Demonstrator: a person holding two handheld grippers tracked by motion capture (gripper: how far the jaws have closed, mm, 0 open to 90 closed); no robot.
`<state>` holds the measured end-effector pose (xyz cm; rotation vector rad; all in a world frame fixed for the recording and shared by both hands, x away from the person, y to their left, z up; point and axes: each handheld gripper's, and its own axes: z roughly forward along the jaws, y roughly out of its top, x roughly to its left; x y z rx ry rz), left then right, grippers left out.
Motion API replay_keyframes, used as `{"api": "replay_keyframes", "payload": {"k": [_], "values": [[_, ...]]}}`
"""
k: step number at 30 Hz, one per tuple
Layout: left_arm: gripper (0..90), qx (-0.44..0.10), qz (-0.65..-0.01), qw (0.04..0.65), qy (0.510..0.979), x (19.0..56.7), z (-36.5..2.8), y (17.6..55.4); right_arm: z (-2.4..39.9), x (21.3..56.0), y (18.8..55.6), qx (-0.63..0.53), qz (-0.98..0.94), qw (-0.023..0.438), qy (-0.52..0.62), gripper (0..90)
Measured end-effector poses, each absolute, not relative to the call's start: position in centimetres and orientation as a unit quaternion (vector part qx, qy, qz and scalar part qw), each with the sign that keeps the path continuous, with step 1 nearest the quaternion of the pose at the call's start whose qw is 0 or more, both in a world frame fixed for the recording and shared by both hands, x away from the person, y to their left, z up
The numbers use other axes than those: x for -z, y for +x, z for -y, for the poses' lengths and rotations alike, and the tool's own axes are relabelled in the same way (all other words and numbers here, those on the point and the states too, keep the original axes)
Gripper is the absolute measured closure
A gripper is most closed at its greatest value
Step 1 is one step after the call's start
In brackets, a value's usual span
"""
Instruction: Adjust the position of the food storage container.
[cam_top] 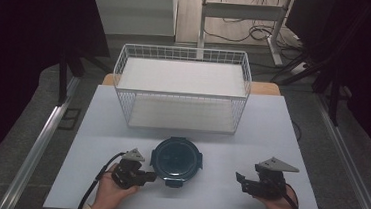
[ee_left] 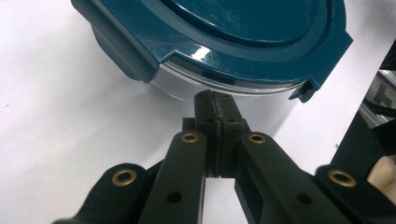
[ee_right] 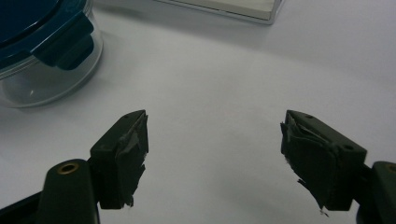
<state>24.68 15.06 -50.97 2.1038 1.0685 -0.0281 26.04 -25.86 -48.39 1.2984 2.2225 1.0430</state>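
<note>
With the lidded container on the tabletop before the wire basket, the left hand-held gripper, jaws together, rests beside it and the right hand-held gripper waits apart, suggesting an approach step; next, open the left.

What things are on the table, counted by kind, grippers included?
Wire basket, white: 1
Round container with dark teal lid: 1
Handheld grippers: 2, the left gripper beside the container with its jaws closed, the right gripper with its jaws apart
Total: 4
</note>
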Motion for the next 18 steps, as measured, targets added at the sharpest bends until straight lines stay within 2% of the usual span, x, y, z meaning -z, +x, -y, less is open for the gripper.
{"api": "replay_keyframes", "payload": {"k": [18], "values": [[90.0,0.047,-0.416,0.389,0.820,51.5,-12.7,26.6,25.8,48.4,26.0,-0.368,-0.787,0.185,0.459,23.0]]}}
